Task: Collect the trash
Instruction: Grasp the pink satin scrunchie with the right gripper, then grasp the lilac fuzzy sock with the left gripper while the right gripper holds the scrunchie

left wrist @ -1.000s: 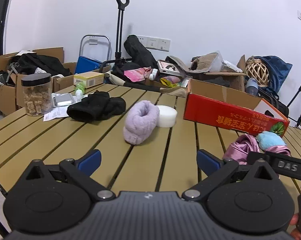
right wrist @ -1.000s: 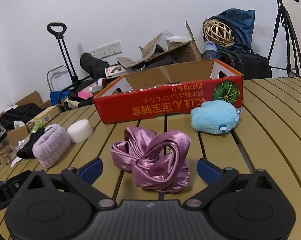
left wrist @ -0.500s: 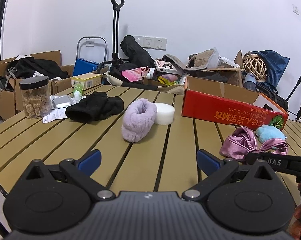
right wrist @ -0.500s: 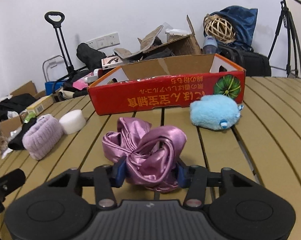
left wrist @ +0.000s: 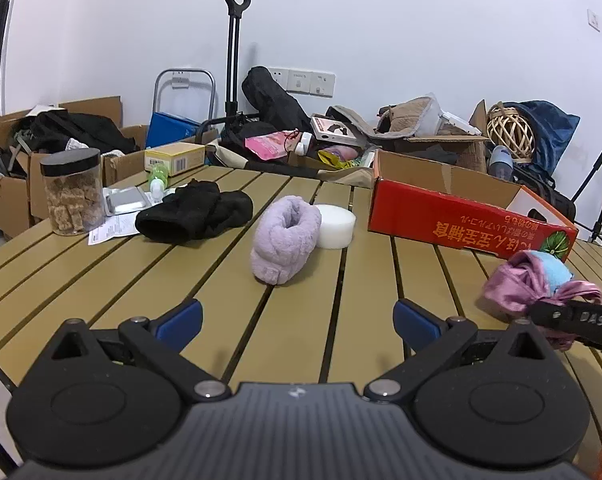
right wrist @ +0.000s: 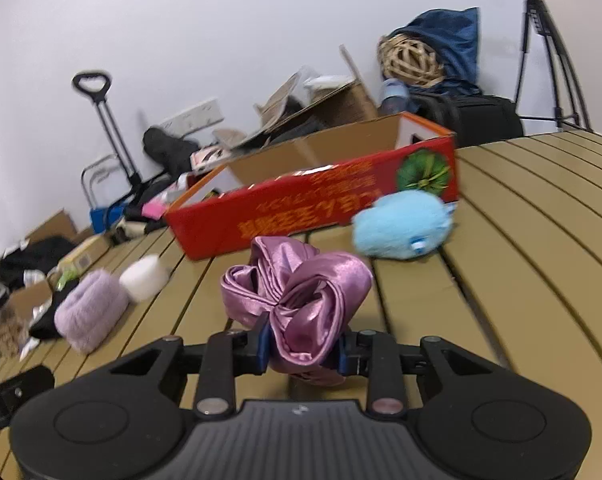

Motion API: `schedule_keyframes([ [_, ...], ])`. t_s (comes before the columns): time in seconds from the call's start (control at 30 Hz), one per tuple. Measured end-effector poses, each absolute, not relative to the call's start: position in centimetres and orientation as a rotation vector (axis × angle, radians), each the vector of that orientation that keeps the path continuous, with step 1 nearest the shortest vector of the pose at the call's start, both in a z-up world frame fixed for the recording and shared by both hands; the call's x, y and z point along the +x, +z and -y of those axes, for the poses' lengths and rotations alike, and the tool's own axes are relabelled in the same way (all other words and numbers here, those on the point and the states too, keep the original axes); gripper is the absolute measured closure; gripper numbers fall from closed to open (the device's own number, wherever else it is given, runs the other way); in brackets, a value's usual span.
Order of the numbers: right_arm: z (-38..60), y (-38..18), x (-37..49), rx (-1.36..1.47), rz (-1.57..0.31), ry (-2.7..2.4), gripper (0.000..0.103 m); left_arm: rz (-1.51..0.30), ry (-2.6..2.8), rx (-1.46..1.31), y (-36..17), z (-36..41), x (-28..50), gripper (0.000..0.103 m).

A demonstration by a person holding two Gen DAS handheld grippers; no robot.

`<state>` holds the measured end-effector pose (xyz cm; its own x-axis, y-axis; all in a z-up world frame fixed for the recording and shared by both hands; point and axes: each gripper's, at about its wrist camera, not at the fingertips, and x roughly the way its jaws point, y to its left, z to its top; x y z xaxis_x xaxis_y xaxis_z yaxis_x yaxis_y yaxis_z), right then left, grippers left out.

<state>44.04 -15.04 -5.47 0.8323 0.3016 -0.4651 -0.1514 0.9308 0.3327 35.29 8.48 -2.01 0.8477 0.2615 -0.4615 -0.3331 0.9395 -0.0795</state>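
Looking across the slatted wooden table (left wrist: 205, 280), I see the largest piece on it is the red cardboard box (left wrist: 465, 216), open at the top, standing at the far right side with a green pumpkin print on its end. In front of that printed end lies a blue fluffy toy (right wrist: 401, 226), just beside the box wall. Toward the left a black cloth (left wrist: 195, 216) is heaped near a clear jar (left wrist: 73, 194) with a black lid, filled with brown chunks. Mid-table sits a lilac fuzzy roll (left wrist: 285, 240), touching a white round sponge (left wrist: 335, 226) behind it.

My right gripper (right wrist: 303, 350) has its blue pads pressed in from both sides on the pink satin cloth (right wrist: 301, 296), pinching the lower part of the bundle while its folds bulge above the fingers. The view is tilted and slightly blurred. The cloth appears raised off the slats, though I cannot tell for sure. It hangs near the box's front wall, with the blue toy to its right.

My left gripper (left wrist: 297, 316) is spread wide, blue fingertips (left wrist: 181, 318) well apart with nothing between them, hovering above the near edge of the table and pointing at the lilac roll.
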Motion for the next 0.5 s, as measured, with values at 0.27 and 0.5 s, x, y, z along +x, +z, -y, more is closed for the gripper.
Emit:
schedule_keyframes([
  [0.27, 18.1, -4.5, 43.4, 0.345, -0.479, 0.176, 0.074, -0.462, 0.324, -0.114, -1.4, -8.6, 35.9, 0.000],
  [0.5, 20.6, -3.5, 42.6, 0.356, -0.444, 0.130, 0.074, -0.483, 0.298, -0.113, -0.5, -9.7, 37.8, 0.000],
])
